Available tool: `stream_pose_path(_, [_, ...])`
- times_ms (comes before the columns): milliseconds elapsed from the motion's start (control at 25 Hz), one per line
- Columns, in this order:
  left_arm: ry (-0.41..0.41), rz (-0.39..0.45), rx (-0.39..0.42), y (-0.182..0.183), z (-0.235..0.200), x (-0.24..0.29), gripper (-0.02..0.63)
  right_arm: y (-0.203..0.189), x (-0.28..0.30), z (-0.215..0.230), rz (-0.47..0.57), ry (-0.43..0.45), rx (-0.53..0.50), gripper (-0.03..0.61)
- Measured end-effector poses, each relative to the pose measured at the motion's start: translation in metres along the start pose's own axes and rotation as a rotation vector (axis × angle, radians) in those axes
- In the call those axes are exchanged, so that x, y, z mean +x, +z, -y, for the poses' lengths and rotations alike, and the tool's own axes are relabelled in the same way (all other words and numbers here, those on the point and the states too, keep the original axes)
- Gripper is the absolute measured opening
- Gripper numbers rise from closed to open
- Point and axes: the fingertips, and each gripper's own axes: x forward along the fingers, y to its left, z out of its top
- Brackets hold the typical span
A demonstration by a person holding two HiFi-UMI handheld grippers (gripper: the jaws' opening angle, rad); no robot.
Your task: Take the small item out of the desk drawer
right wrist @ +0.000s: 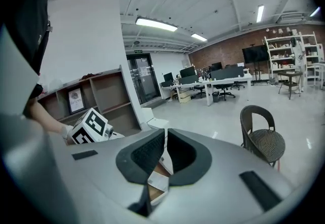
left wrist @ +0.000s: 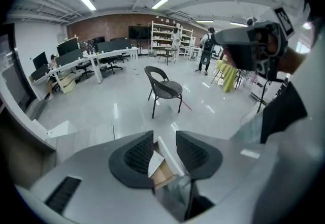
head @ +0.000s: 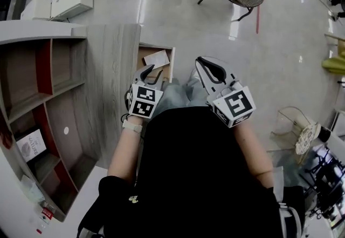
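Left gripper (left wrist: pixel 165 139): jaws a narrow gap apart, nothing between them, pads touching nothing. In head view it sits over the near end of the open drawer (head: pixel 172 64), which sticks out from the wooden desk (head: pixel 110 69). The small item (head: pixel 156 59), a white card-like piece, lies flat on the drawer's brown bottom toward the far end and shows through the left jaw gap. Right gripper (right wrist: pixel 165 136): jaw tips practically together, empty, just right of the drawer.

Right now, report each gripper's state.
Left gripper: open, holding nothing.
Right gripper: closed, holding nothing.
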Motion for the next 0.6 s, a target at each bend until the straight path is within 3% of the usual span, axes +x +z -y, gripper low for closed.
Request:
stream_pose_path(240, [-0.063,-0.149,0.109,-0.044,-0.01,0.047,0.23,-0.009,0.006,0.007,-0.022,-0.104,0.01,-0.003])
stream_pose_path(600, [-0.12,-0.338,0.212,-0.114,-0.027,0.113,0.31,-0.025,0.012,0.014,-0.089,-0.214,0.009,-0.003])
